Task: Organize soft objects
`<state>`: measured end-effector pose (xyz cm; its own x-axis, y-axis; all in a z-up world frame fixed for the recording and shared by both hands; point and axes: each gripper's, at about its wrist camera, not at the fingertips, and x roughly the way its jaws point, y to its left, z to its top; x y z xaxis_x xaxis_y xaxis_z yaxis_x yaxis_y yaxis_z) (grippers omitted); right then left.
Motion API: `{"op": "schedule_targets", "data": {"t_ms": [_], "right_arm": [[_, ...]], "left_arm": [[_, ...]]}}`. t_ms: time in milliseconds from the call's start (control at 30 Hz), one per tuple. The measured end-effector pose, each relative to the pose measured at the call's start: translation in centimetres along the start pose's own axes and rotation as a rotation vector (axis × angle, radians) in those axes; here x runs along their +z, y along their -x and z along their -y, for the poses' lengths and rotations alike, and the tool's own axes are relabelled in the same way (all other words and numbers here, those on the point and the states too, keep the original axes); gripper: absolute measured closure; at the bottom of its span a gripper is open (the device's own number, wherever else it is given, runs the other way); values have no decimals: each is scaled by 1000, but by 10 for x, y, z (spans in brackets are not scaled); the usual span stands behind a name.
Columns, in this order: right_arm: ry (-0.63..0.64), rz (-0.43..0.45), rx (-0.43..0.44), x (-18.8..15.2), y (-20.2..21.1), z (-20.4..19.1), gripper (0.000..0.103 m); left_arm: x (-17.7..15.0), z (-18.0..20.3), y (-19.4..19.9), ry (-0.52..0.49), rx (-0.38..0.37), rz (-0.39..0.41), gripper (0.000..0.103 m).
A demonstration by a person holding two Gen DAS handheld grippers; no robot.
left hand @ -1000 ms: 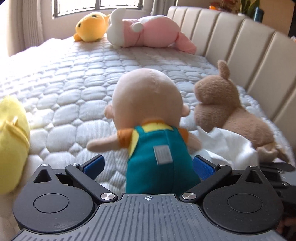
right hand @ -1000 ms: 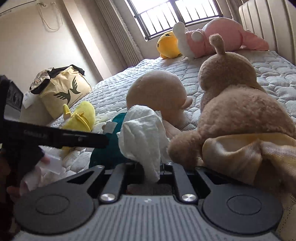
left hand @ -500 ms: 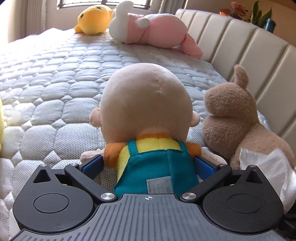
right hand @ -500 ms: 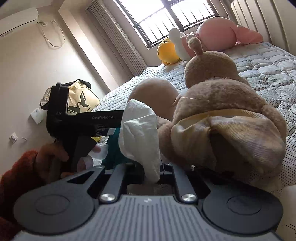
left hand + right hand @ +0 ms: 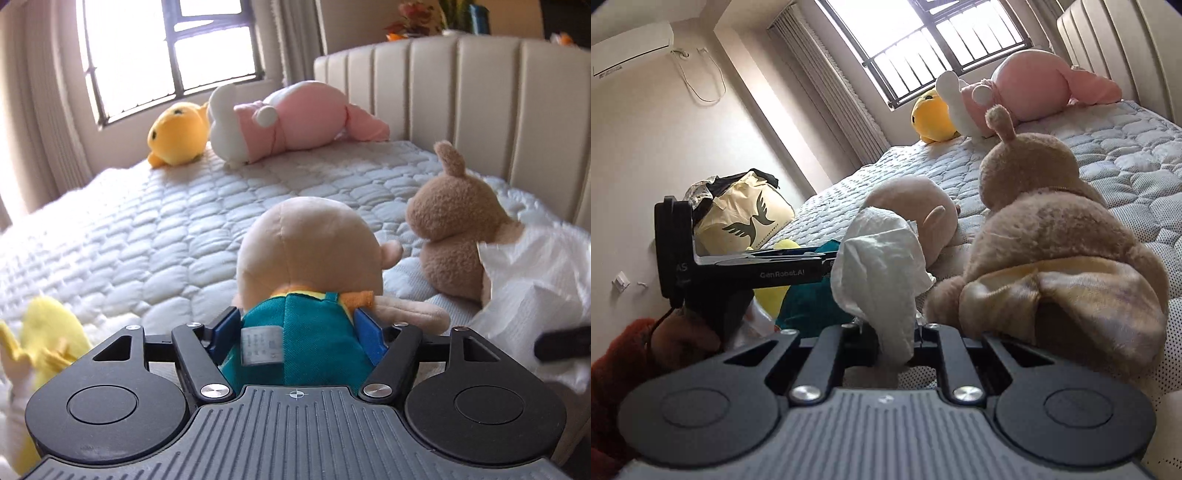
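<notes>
My left gripper is shut on a bald baby doll in teal overalls, gripping its body and holding it off the quilted bed. The doll also shows in the right wrist view. My right gripper is shut on a crumpled white tissue, which also shows in the left wrist view. A brown plush rabbit lies right of the doll, close to my right gripper.
A pink-and-white plush and an orange plush lie at the far end under the window. A yellow plush sits at the near left. The padded headboard runs along the right. A cream bag stands beside the bed.
My left gripper has closed on the doll and lifted and tilted it, so the view now looks higher along the bed. My right gripper with the tissue has shifted slightly back.
</notes>
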<state>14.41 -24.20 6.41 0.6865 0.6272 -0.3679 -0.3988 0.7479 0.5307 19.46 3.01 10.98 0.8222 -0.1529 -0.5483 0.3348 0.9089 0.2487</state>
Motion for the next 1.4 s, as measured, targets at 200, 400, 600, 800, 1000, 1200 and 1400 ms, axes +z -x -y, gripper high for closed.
{"op": "schedule_targets", "data": {"t_ms": [200, 400, 600, 800, 1000, 1200, 1400], "right_arm": [[45, 23, 3, 13, -3, -12, 88], [46, 40, 23, 39, -28, -21, 88], [82, 26, 21, 67, -86, -37, 88], [14, -17, -10, 65, -120, -24, 89], [-14, -28, -54, 54, -101, -5, 91], [81, -15, -173, 44, -88, -9, 88], [68, -4, -149, 39, -77, -10, 88]], "left_arm": [[10, -3, 13, -43, 88, 49, 50], [6, -25, 2, 38, 110, 0, 23], [3, -41, 4, 135, 62, -56, 9], [-1, -30, -3, 187, -33, -143, 9], [0, -2, -7, 147, -80, -154, 6], [2, 20, 1, 99, -99, -153, 3], [5, 23, 2, 41, -53, -151, 3]]}}
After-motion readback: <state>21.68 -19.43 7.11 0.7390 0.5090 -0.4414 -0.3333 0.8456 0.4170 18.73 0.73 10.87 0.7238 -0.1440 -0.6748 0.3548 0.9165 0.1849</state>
